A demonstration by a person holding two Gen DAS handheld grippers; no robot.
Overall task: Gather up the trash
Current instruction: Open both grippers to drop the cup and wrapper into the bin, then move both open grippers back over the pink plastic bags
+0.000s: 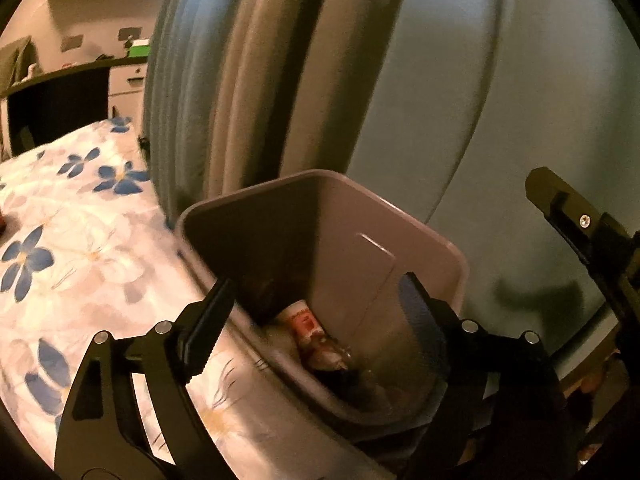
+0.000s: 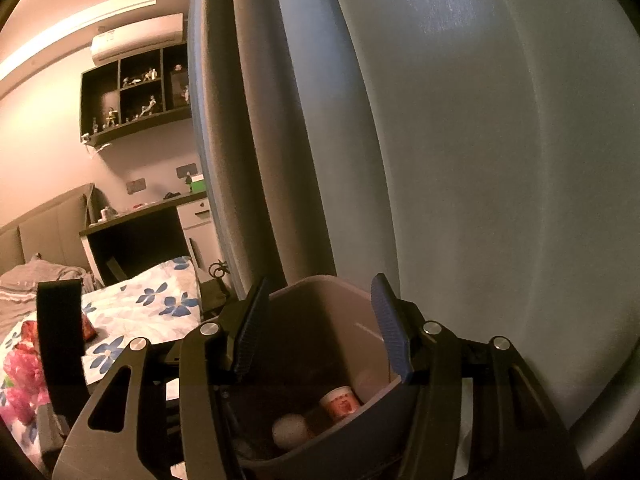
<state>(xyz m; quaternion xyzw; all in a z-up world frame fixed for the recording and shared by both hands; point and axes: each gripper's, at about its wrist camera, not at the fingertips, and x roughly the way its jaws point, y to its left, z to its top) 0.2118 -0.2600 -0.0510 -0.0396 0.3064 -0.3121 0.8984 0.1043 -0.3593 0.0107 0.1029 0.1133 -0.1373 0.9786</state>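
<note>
A grey plastic bin [image 1: 436, 248] stands between the bed and a big grey-blue shell. In it lie a bottle with a red-and-white label [image 1: 306, 324] and dark scraps. My left gripper [image 1: 316, 316] hovers over the bin's mouth, jaws wide open, nothing between them. In the right wrist view the bin [image 2: 320, 292] shows through the gap of my right gripper [image 2: 320, 332], which is open and holds nothing. The labelled bottle [image 2: 340, 400] and a white crumpled ball [image 2: 290, 430] lie at the bottom. One right finger [image 1: 568, 208] hangs right of the bin.
A bed with a blue-flowered sheet [image 1: 80, 240] runs along the bin's left side. A red packet [image 2: 89, 328] lies on it. The large ribbed grey-blue shell [image 1: 440, 80] rises right behind the bin. A desk with drawers [image 2: 140, 216] and wall shelves [image 2: 136, 96] stand further back.
</note>
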